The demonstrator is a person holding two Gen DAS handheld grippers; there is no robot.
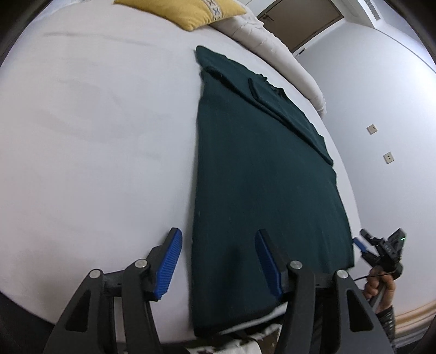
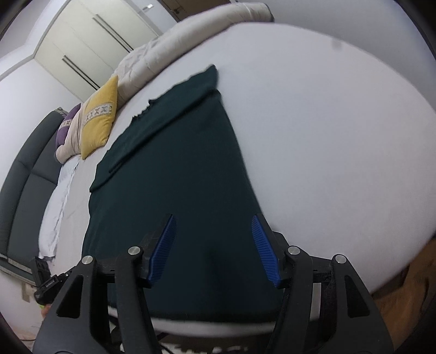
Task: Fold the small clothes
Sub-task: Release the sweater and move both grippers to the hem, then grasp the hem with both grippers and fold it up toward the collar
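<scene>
A dark green garment (image 1: 261, 174) lies flat on the white bed (image 1: 95, 136), folded lengthwise into a long strip, with a sleeve laid over its far end. Its near hem reaches the bed's front edge. My left gripper (image 1: 218, 261) is open and empty, hovering over the hem's left corner. My right gripper (image 2: 215, 250) is open and empty over the hem's right part; the garment (image 2: 185, 168) fills the middle of that view. The right gripper also shows in the left wrist view (image 1: 381, 250), at the hem's right corner.
A yellow cushion (image 1: 185, 11) and a rolled beige duvet (image 1: 272, 49) lie at the far end of the bed. In the right wrist view a dark headboard (image 2: 24, 174) and wardrobe (image 2: 90, 40) stand to the left, with wooden floor (image 2: 408, 294) at right.
</scene>
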